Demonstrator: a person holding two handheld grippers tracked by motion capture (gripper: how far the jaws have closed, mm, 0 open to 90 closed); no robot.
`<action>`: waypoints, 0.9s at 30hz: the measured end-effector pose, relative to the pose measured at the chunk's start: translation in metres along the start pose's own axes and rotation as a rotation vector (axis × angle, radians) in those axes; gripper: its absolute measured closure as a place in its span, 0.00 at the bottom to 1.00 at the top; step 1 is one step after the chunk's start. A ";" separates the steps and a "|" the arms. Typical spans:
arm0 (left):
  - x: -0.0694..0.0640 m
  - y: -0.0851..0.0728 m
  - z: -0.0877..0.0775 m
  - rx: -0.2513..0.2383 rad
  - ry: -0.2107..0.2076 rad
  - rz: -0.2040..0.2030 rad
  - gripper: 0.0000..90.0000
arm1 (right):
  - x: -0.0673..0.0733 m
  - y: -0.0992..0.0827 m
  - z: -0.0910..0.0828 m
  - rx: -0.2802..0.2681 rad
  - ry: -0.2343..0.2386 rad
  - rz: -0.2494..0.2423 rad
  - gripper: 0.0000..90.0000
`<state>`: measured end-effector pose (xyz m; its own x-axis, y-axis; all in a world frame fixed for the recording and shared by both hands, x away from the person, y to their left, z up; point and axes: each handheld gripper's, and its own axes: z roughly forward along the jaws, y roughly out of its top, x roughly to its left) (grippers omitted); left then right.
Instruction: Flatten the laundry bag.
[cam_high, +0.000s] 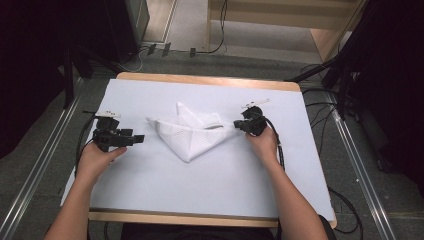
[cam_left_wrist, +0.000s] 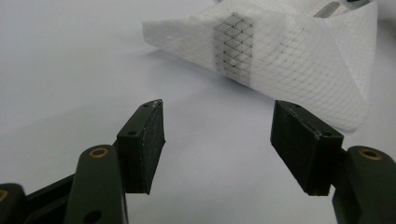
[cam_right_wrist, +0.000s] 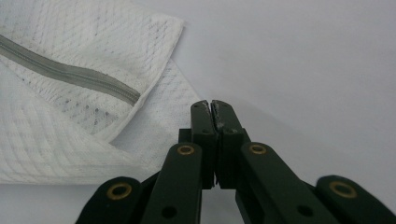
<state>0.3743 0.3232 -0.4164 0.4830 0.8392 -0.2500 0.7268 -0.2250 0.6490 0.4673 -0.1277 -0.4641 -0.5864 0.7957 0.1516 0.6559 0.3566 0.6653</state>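
A: Left gripper (cam_high: 141, 138) waits with jaws spread, bare; slide it low under the mesh laundry bag's (cam_high: 192, 132) near corner

B: Right gripper (cam_high: 236, 125), jaws pressed together, seems to pinch its right edge. The bag lies mid-table (cam_high: 150, 185), white, folded into a triangle, zip (cam_right_wrist: 70, 74) grey

From above, the right gripper (cam_high: 246, 125) meets the corner of the white mesh bag (cam_high: 192, 131), but that meeting is too small to read; whether mesh sits between the closed jaws, I can't tell. In the right gripper view the bag (cam_right_wrist: 70, 93) runs off the left and top edges, its grey zipper (cam_right_wrist: 70, 74) cut short. The left gripper view crops the bag (cam_left_wrist: 280, 65) at the top.
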 end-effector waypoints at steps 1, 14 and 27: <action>0.000 0.004 0.004 0.002 -0.001 0.007 0.40 | -0.004 -0.001 -0.001 -0.001 -0.002 0.007 1.00; -0.009 0.064 0.046 -0.028 -0.058 0.053 0.41 | -0.023 -0.013 -0.018 -0.005 -0.032 0.020 0.89; -0.051 0.100 0.089 0.043 -0.142 0.151 0.53 | -0.014 -0.022 -0.041 -0.061 -0.017 0.021 0.99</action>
<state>0.4656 0.2143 -0.4025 0.6499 0.7168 -0.2528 0.6596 -0.3666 0.6562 0.4414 -0.1666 -0.4504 -0.5642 0.8111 0.1545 0.6378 0.3093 0.7054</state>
